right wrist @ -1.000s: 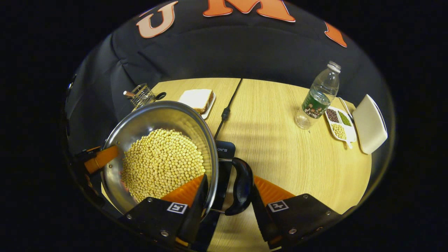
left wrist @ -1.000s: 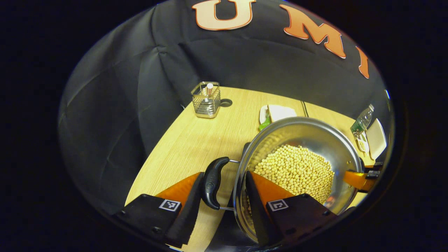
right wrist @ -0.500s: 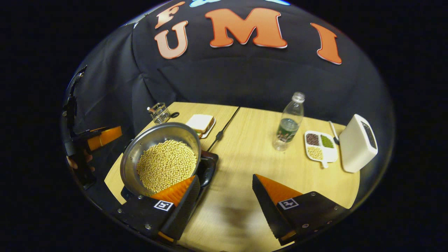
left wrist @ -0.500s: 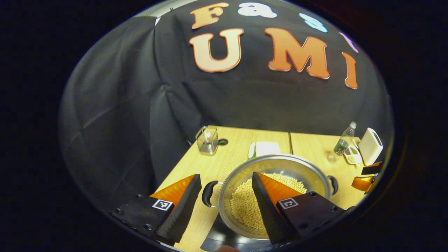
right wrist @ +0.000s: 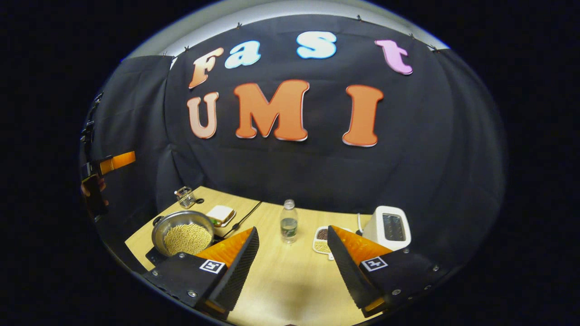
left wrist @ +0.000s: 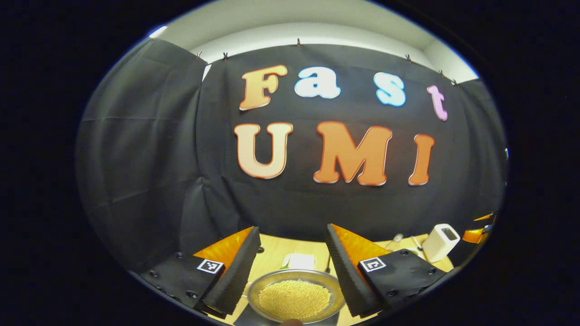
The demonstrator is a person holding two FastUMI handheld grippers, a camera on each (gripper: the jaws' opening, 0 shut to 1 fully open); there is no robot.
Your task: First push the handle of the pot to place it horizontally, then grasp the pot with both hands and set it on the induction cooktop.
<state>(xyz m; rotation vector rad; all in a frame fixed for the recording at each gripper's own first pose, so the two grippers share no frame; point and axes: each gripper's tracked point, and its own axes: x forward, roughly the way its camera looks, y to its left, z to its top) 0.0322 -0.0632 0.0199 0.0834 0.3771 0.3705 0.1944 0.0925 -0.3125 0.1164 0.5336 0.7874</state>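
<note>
Wooden table (right wrist: 290, 276) carries pot (right wrist: 182, 232), seemingly on dark cooktop (right wrist: 154, 256).

The pot (left wrist: 294, 296) is cut off at the bottom in the left gripper view. In the right gripper view, a finger hides part of the little tray (right wrist: 321, 241) beside the pot's far neighbour, the bottle (right wrist: 288, 222).

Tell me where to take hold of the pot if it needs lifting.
Grip the pot by its side loop handle, coming in level from outside, probably with a matching grip opposite. Its wall is wide, smooth and round, and it holds beans, so a one-sided rim pinch would likely tip it.
</note>
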